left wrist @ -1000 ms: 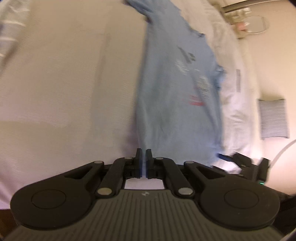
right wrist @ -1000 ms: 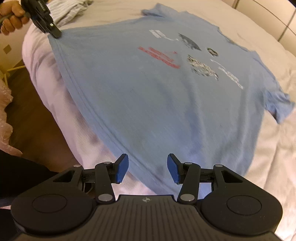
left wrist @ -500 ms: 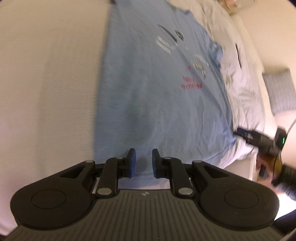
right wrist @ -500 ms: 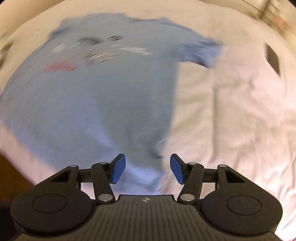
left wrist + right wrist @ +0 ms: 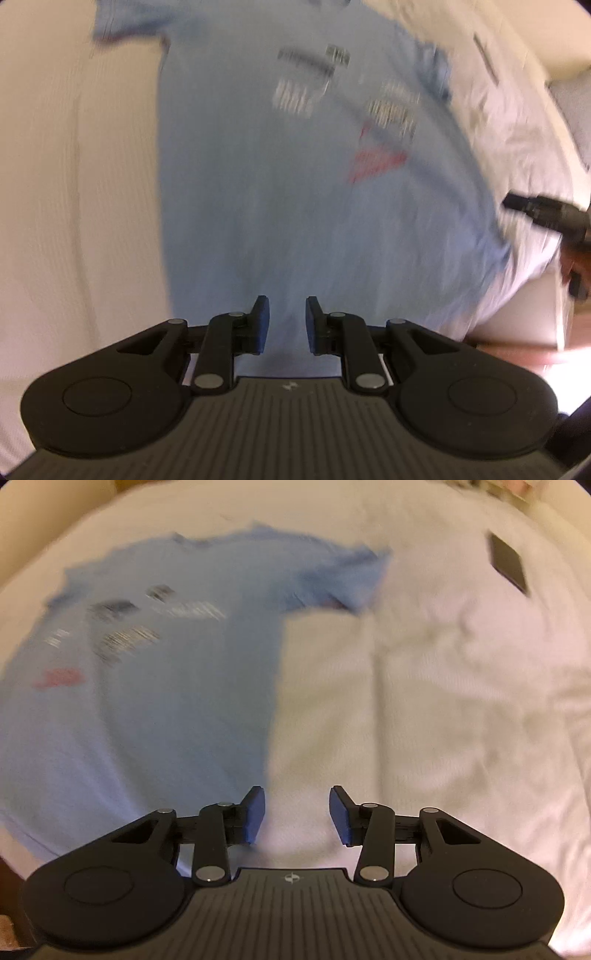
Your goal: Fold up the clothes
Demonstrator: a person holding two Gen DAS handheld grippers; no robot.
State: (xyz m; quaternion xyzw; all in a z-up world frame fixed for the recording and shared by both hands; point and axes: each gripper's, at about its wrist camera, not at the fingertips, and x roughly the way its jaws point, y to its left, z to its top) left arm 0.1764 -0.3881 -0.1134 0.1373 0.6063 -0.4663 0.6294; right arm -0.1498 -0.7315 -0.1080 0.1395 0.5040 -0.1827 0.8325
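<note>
A light blue T-shirt (image 5: 280,192) with a grey and red print lies spread flat on a white bed. My left gripper (image 5: 287,323) hovers open over the shirt's hem, nothing between its blue pads. In the right wrist view the same T-shirt (image 5: 155,701) fills the left half, its side edge running down toward my right gripper (image 5: 297,814). That gripper is open and empty, over the sheet just beside the shirt's edge. The right gripper's black tip (image 5: 546,212) shows at the far right of the left wrist view, off the shirt's corner.
The white bed sheet (image 5: 443,709) is wrinkled to the right of the shirt. A dark flat rectangular object (image 5: 508,563) lies on it at the far right. The bed's edge and a wooden floor (image 5: 535,354) show at lower right in the left wrist view.
My left gripper went from shut on the shirt's hem to open, letting it go. Both grippers have swung sideways, the right one from the shirt's bottom toward its side edge.
</note>
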